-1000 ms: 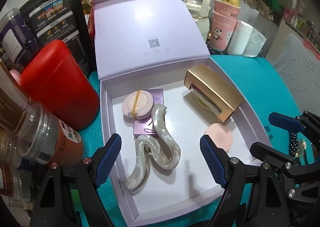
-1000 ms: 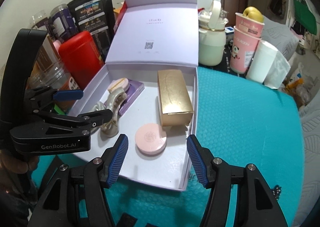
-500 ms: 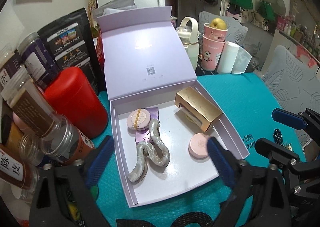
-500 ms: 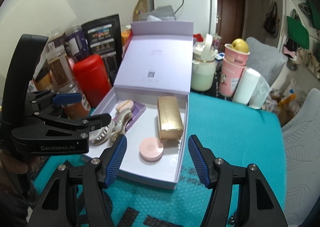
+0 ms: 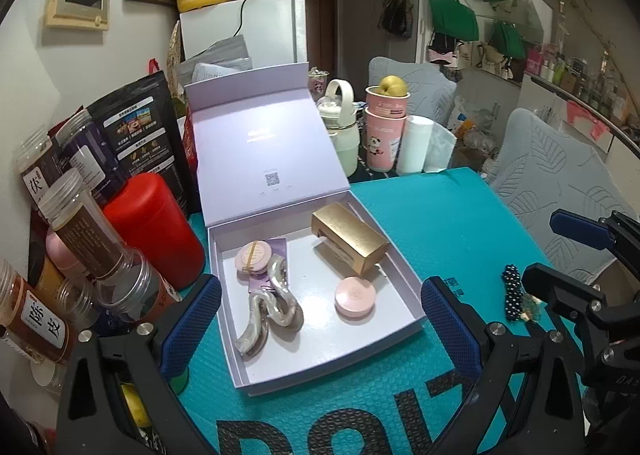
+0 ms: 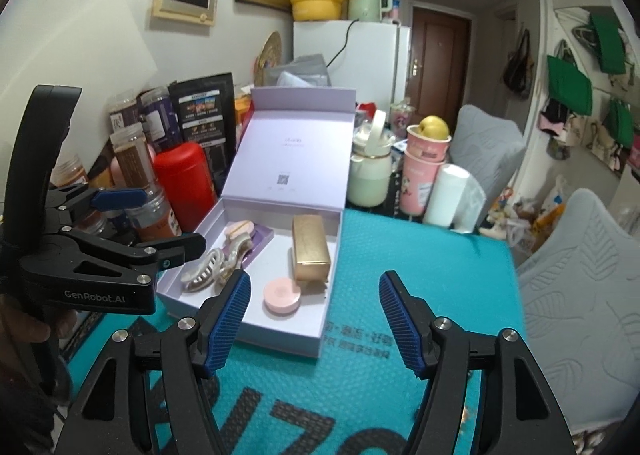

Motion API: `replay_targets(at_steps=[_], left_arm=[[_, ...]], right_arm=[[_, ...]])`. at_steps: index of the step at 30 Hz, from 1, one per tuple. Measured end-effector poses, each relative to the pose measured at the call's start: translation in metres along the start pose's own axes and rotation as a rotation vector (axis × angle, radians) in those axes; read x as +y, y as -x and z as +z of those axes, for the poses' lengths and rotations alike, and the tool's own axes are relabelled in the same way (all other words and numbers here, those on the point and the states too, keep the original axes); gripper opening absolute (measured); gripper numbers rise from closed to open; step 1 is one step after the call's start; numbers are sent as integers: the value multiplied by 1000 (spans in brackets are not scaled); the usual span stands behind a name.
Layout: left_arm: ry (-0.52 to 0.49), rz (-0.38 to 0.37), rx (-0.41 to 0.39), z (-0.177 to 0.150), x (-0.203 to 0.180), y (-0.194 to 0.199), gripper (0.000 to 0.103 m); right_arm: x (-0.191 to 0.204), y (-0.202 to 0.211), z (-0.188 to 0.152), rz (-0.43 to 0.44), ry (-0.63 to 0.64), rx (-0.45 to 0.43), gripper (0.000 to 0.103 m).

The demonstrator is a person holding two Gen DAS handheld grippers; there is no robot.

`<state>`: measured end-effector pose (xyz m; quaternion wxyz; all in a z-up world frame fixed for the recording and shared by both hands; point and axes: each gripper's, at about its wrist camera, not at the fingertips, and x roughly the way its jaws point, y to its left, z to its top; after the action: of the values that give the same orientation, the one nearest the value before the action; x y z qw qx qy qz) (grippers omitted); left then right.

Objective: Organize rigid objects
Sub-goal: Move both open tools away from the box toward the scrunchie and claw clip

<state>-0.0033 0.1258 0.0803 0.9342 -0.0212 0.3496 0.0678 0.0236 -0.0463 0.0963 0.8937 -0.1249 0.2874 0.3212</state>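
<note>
Both grippers empty, above the teal mat
The left gripper (image 5: 320,323) has its jaws spread wide; the right gripper (image 6: 315,321) jaws have just been opening; the hair claw (image 5: 269,311), pink compact (image 5: 355,297) and gold box (image 5: 349,241) lie inside the open lilac box (image 5: 404,281)

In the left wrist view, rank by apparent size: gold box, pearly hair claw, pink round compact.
Largest to smallest:
1. gold box and pearly hair claw, too similar to separate
2. pink round compact, clearly smallest

Teal mat (image 5: 440,215) carries open lilac box (image 5: 404,319), red canister (image 5: 156,231), jars (image 5: 80,223), pink cups (image 5: 384,135).
</note>
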Motion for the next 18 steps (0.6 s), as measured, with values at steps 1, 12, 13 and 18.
replay_targets(at_steps=[1,12,13,18], left_arm=[[-4,-6,-5,0,-3,3,102],[-52,-67,-19,-12,-36,22,102],[-57,-72,-21,-14,-39,23,102],[-75,-94,-12,-21,-54,27,102]], right_arm=[[-1,7,-2,-4,-4,-8,68],[-16,51,-26,-50,-50,-28,70],[-17,54,-28,-53,-54,-28,70],[-26,65,-42,-72,-89,-25,70]])
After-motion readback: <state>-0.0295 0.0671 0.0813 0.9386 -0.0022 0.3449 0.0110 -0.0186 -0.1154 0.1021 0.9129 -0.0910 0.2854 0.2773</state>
